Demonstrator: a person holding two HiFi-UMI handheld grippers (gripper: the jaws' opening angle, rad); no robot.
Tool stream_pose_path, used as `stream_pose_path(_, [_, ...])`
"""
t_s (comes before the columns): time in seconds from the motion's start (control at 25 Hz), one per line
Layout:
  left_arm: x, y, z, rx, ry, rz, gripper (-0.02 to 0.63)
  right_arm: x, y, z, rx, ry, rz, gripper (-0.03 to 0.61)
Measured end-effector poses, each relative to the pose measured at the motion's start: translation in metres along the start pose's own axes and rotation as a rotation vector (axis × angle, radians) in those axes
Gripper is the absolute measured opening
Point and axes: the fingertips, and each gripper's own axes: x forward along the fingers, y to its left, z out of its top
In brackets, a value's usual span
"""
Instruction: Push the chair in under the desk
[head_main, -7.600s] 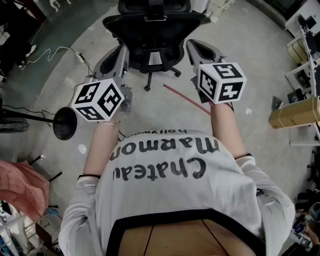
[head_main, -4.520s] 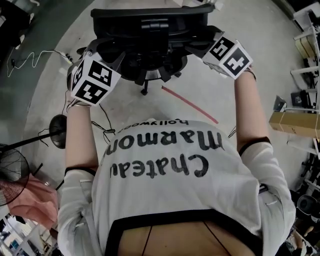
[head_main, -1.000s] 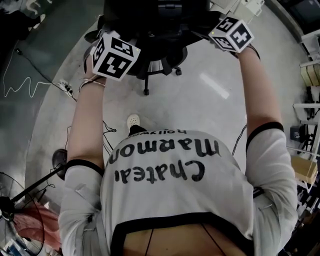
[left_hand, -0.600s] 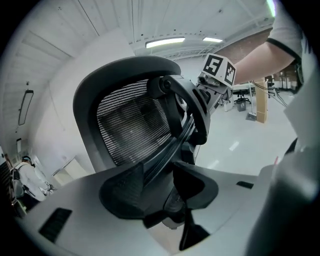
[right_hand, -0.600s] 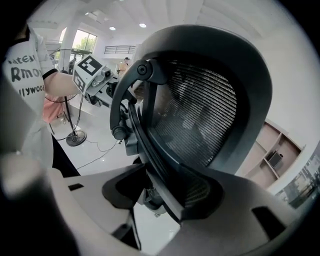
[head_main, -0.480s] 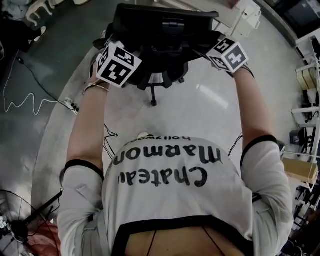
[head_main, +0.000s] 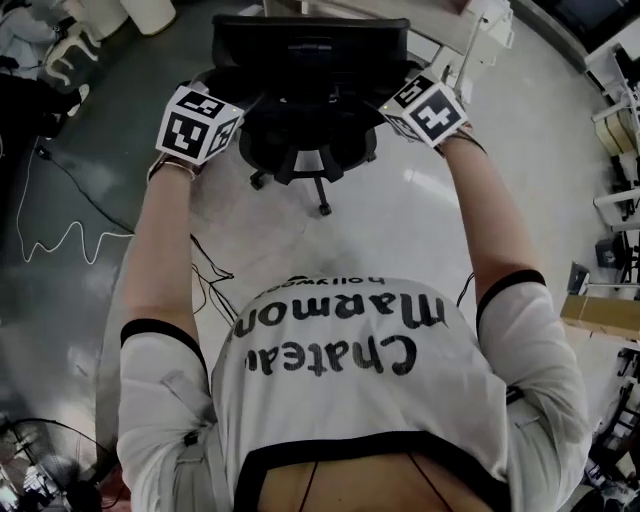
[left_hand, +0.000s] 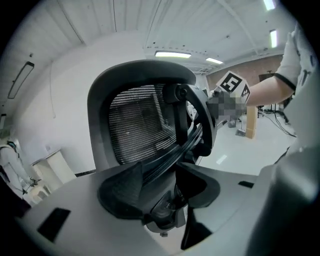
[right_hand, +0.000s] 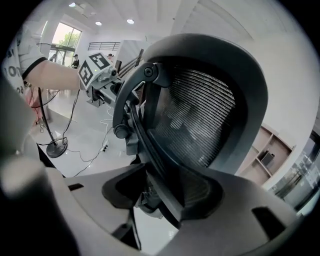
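The black mesh office chair (head_main: 310, 60) stands at the top of the head view, its back towards me. The marker cubes of my left gripper (head_main: 197, 122) and right gripper (head_main: 425, 108) flank the backrest. In the left gripper view the left gripper (left_hand: 170, 197) has the backrest's edge (left_hand: 145, 135) between its jaws; they have just been opening and stand off it. The right gripper (right_hand: 160, 197) is shut on the backrest's other edge (right_hand: 200, 120). A white desk frame (head_main: 478, 28) shows just beyond the chair.
Loose cables (head_main: 50, 235) run over the dark floor on the left. A cardboard box (head_main: 600, 315) and white racks (head_main: 620, 120) line the right side. A fan stand (right_hand: 56, 148) and wooden shelves (right_hand: 267, 160) appear in the right gripper view.
The chair has rolled further forward towards the desk, with both grippers and the person following. The left marker cube has shifted outward to the left.
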Motion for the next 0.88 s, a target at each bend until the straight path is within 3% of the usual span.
stream_pose_path(0.2, [0.000,-0.001,0.004,0.008,0.057,0.000,0.209,-0.008,0.004,0.002,-0.005,-0.018,-0.034,0.215])
stream_pose_path(0.6, [0.006,0.003,-0.001,0.007,0.036,-0.020,0.210,0.003,0.002,0.000,0.023,-0.013,-0.051,0.224])
stream_pose_path(0.88, [0.015,0.056,-0.011,0.025,0.112,-0.160,0.212,0.037,-0.005,0.032,0.033,0.040,-0.048,0.216])
